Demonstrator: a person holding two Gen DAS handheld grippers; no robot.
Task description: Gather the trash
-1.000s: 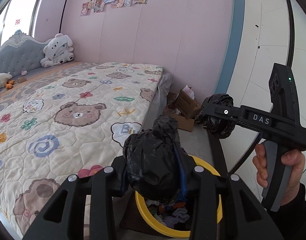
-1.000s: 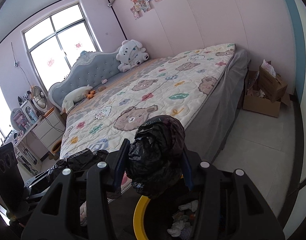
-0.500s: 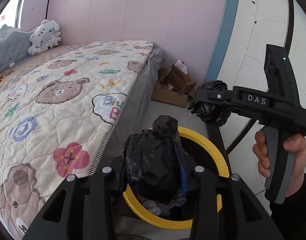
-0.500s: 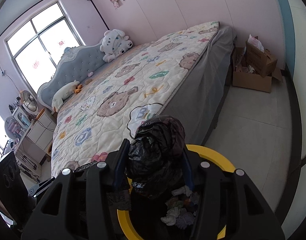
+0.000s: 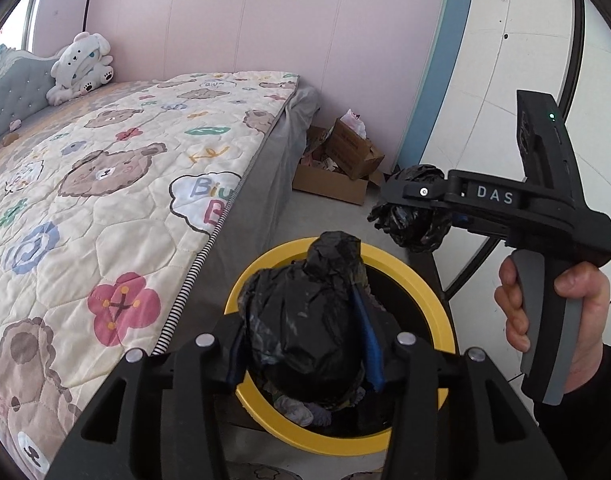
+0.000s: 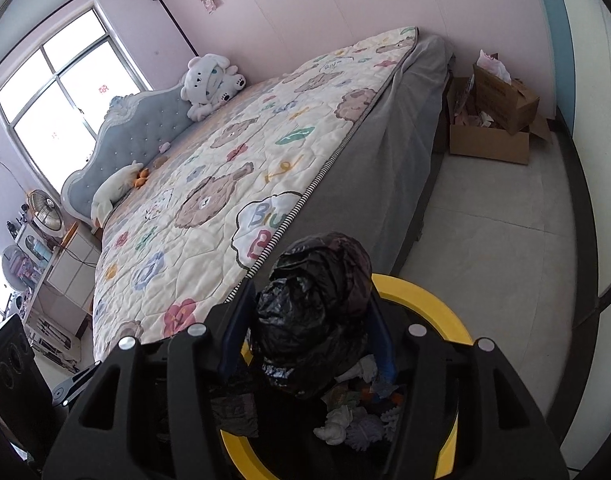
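My left gripper [image 5: 303,344] is shut on a crumpled black trash bag [image 5: 305,320] and holds it right above the yellow-rimmed bin [image 5: 439,320]. My right gripper [image 6: 311,336] is shut on a second black trash bag [image 6: 317,308], also above the bin [image 6: 433,300]. In the left wrist view the right gripper [image 5: 405,216] shows at the right with its bag [image 5: 417,228], beyond the bin's far rim. The bin holds several crumpled scraps [image 6: 353,420].
A bed with a bear-print quilt [image 5: 105,200] stands close on the left of the bin. Open cardboard boxes [image 6: 493,120] with scraps stand by the pink wall. A white plush toy [image 6: 209,84] sits on the bed. Tiled floor [image 6: 485,240] lies to the right.
Both grippers have tilted down and come closer over the bin, each still holding its bag. The bin's yellow rim now shows more fully beneath them.
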